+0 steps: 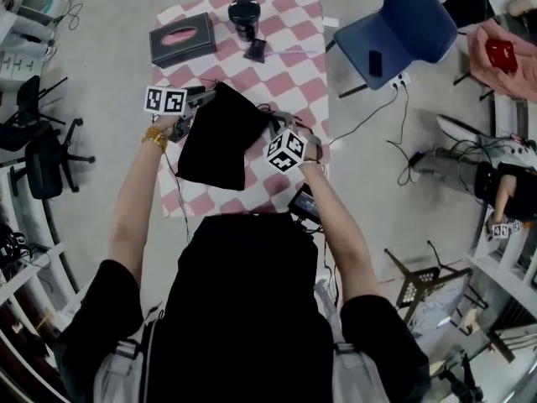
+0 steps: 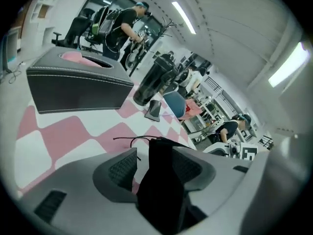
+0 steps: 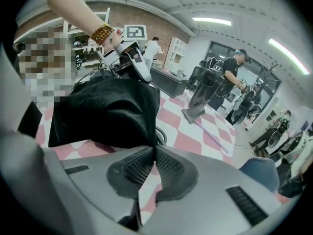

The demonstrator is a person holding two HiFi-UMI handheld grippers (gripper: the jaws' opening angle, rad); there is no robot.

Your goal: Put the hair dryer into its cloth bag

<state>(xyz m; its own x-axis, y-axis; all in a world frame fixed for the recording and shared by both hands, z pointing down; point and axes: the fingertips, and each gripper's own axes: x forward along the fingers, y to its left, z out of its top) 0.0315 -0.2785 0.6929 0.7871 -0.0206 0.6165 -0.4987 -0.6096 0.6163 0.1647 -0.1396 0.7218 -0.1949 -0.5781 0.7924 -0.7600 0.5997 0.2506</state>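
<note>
A black cloth bag [image 1: 218,137] hangs over the pink-and-white checked table [image 1: 294,74] between my two grippers. My left gripper [image 1: 201,99] is at the bag's upper left corner. In the left gripper view [image 2: 156,153] its jaws stand apart, with a fold of the bag [image 2: 161,190] between them and a gap showing beside the left pad. My right gripper [image 1: 273,124] is shut on the bag's right edge, pads together on the cloth [image 3: 107,111]. The black hair dryer [image 1: 243,11] stands upright at the table's far end, its nozzle [image 1: 256,51] lying beside it.
A black tissue box [image 1: 182,39] sits at the table's far left. A blue chair [image 1: 403,28] stands to the table's right, with cables on the floor near it. A small black device [image 1: 304,201] lies at the table's near right corner. Other people work in the background.
</note>
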